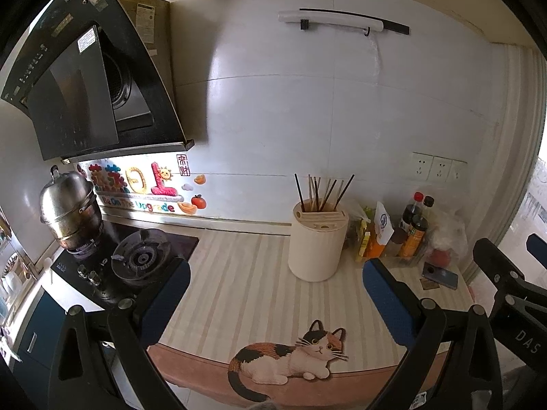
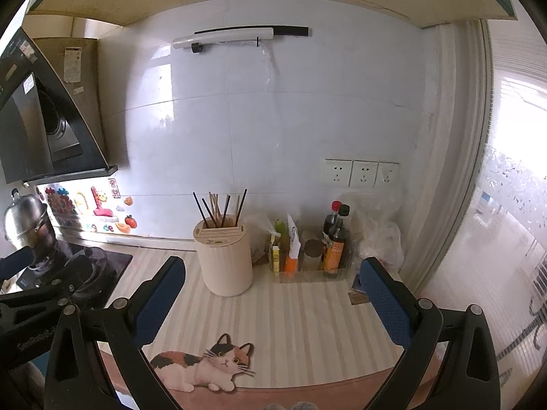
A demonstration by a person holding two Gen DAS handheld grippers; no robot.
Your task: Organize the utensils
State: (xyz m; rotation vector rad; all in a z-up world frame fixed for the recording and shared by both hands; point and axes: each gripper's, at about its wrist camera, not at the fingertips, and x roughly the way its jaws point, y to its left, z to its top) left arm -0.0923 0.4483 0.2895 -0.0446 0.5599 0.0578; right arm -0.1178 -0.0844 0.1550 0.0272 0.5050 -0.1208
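A cream cylindrical utensil holder (image 1: 316,242) stands on the striped counter, with several dark and pale chopsticks (image 1: 321,191) upright in its back slot. It also shows in the right wrist view (image 2: 225,259), with the chopsticks (image 2: 220,208). My left gripper (image 1: 273,294) is open and empty, held above the counter in front of the holder. My right gripper (image 2: 270,294) is open and empty too, in front of the holder and slightly to its right. The right gripper's black frame shows at the right edge of the left wrist view (image 1: 506,283).
A gas hob (image 1: 136,259) with a steel steamer pot (image 1: 70,208) stands at the left under a black range hood (image 1: 85,78). Sauce bottles and packets (image 2: 328,242) crowd the back right corner, with a phone (image 1: 439,275) beside them. A cat picture (image 1: 294,355) marks the counter's front edge.
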